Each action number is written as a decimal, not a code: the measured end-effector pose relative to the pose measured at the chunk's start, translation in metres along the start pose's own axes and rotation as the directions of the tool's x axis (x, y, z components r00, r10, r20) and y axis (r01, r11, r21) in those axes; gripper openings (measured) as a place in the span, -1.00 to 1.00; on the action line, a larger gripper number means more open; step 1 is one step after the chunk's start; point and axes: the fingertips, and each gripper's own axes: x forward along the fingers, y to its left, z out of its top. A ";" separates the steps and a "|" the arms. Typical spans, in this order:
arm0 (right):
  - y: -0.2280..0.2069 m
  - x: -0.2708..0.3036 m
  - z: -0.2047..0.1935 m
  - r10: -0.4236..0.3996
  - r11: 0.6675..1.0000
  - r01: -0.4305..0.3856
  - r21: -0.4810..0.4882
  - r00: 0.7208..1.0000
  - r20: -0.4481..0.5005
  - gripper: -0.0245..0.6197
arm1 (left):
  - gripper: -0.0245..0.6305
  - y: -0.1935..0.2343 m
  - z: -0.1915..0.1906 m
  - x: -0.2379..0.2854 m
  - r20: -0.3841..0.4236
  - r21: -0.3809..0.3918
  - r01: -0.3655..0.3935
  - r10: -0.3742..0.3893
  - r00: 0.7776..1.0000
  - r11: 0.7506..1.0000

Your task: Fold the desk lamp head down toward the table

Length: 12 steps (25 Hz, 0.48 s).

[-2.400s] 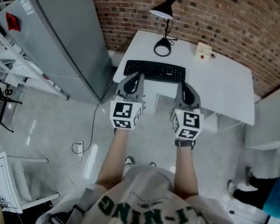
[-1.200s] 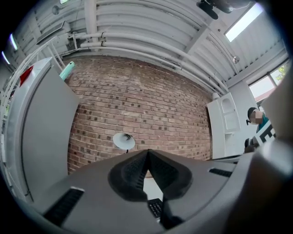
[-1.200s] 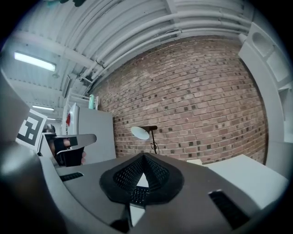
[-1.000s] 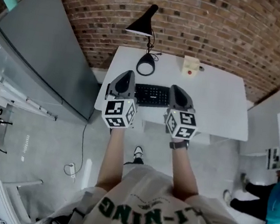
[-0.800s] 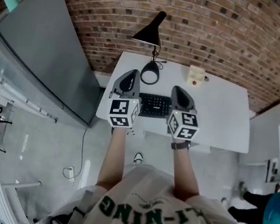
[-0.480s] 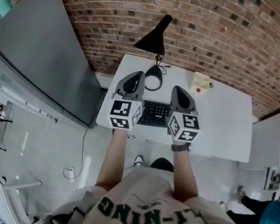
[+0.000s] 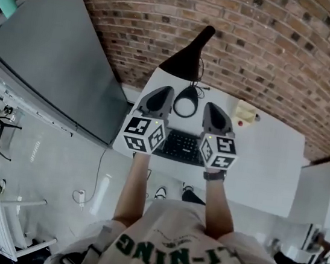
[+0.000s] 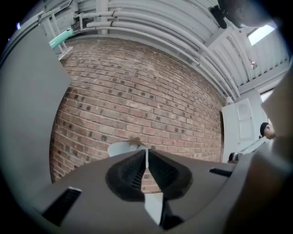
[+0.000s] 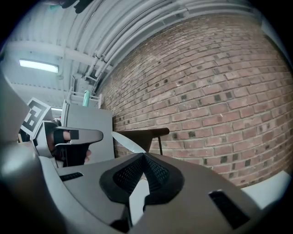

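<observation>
Nearest are the person's forearms, each ending in a marker cube. The left tongs (image 7: 164, 91) and right tongs (image 7: 209, 106) reach side by side over the keyboard (image 7: 181, 146) on the white table (image 7: 270, 164). Both are clenched on nothing. In each gripper view the dark pads meet at the tip, and only brick shows beyond them.

Just past the two noses, and between them in the head view, the lamp's ring base (image 7: 186, 107) sits on the table near its back edge. The thin stem rises from there. The black cone of the lamp head (image 7: 187, 59) stands high above the base, tilted, against the brick wall (image 7: 274, 46).

So the task is at its start. The head is not yet folded, and neither tongs touches the lamp. What is left is the whole job: reach the head or stem, take hold and swing the head down to the table.

From the left tongs the shade's pale mouth (image 8: 120, 148) shows just left of the closed tips. From the right tongs the head (image 9: 139, 136) lies ahead and a little left. The stem is too thin to show where the joint is, so it is probably up near the cone.
</observation>
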 end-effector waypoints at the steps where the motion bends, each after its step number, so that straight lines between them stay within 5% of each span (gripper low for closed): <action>1: -0.004 0.005 0.000 0.009 1.000 -0.009 0.005 1.000 -0.003 -0.92 | -0.92 0.000 0.001 0.004 0.003 -0.013 0.001 -0.001 1.000 1.000; 12: -0.023 0.028 -0.004 0.077 0.997 -0.077 0.032 0.997 -0.017 -0.92 | -0.55 -0.014 -0.009 0.034 -0.016 -0.153 0.046 -0.049 0.999 0.987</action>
